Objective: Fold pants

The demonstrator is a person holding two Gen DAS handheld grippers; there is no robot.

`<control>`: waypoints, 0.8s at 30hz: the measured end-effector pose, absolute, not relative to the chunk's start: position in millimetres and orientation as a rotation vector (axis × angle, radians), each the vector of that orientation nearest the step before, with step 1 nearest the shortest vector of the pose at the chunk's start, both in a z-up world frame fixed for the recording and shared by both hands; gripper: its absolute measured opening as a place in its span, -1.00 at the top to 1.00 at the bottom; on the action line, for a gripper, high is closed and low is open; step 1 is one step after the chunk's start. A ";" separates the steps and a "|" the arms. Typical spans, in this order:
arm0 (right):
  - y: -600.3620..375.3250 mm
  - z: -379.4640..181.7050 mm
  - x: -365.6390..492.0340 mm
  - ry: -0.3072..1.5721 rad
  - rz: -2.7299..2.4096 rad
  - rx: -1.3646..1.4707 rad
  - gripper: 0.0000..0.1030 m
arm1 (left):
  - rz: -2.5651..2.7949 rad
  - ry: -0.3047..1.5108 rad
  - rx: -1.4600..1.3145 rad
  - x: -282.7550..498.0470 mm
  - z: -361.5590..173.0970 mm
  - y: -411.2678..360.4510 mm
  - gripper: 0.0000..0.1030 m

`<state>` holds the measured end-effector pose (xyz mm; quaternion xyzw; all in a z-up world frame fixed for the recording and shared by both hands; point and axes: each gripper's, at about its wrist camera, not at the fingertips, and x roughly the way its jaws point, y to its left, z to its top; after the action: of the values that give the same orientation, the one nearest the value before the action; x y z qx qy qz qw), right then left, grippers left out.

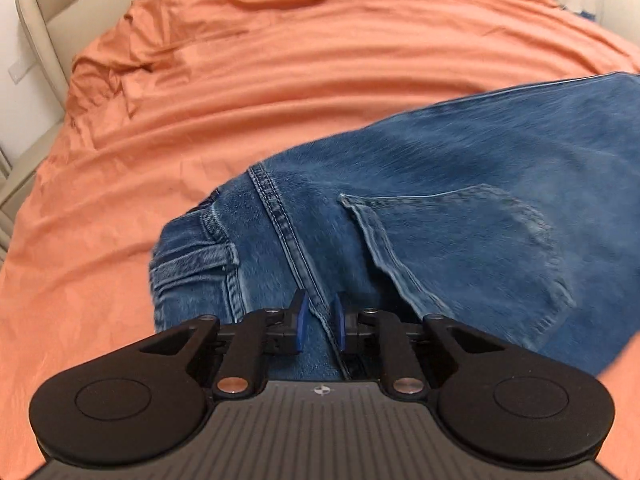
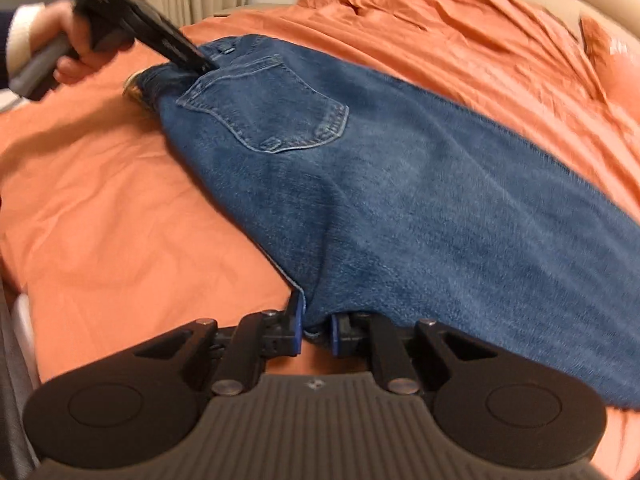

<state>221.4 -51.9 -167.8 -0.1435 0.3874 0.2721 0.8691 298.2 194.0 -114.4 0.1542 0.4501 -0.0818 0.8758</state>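
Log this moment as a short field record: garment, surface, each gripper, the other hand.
garment: blue jeans, back pocket facing up
surface: orange bedsheet, wrinkled
left gripper: shut on jeans at the waist end, along the centre seam
right gripper: shut on jeans at an edge
left hand: seen in the right wrist view, holding the left gripper's handle

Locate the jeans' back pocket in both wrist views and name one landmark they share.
Left wrist view: the back pocket lies right of centre, just beyond the left hand-held gripper.
Right wrist view: the same back pocket lies upper centre, far from the right hand-held gripper, which is closed on the jeans.
Shared landmark: the orange bedsheet under the jeans.
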 end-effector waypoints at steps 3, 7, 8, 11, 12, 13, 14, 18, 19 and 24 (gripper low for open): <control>-51.6 -169.6 226.3 0.822 0.575 -0.286 0.84 | -0.138 0.970 0.339 318.0 -125.6 191.2 0.68; -55.3 -169.9 231.4 0.849 0.581 -0.236 0.84 | -0.106 1.008 0.290 335.1 -130.1 195.0 0.66; -56.9 -170.3 231.8 0.861 0.582 -0.226 0.84 | -0.098 1.013 0.287 335.8 -129.1 194.6 0.66; -63.9 -167.6 226.2 0.879 0.586 -0.200 0.84 | -0.089 1.014 0.348 328.9 -121.8 184.8 0.68; -68.3 -166.1 224.3 0.883 0.588 -0.188 0.84 | -0.091 1.004 0.374 322.9 -117.3 181.7 0.67; -70.4 -164.8 224.5 0.887 0.590 -0.173 0.84 | -0.092 0.989 0.389 316.2 -111.9 180.0 0.67; -74.2 -162.3 224.7 0.893 0.590 -0.152 0.81 | -0.093 0.975 0.394 309.0 -105.8 179.1 0.67; -86.9 -151.7 226.4 0.916 0.577 -0.086 0.53 | -0.109 0.919 0.385 274.9 -78.2 172.0 0.66; -89.7 -148.3 223.8 0.919 0.561 -0.094 0.52 | -0.129 0.907 0.379 266.5 -71.9 167.6 0.66; -113.8 -126.9 216.8 0.863 0.481 -0.065 0.53 | -0.263 0.916 0.427 229.8 -66.9 128.0 0.63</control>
<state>216.8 -113.8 -126.9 -0.0313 0.4140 0.2309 0.8800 229.8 128.0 -66.9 0.2038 0.4374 -0.1257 0.8668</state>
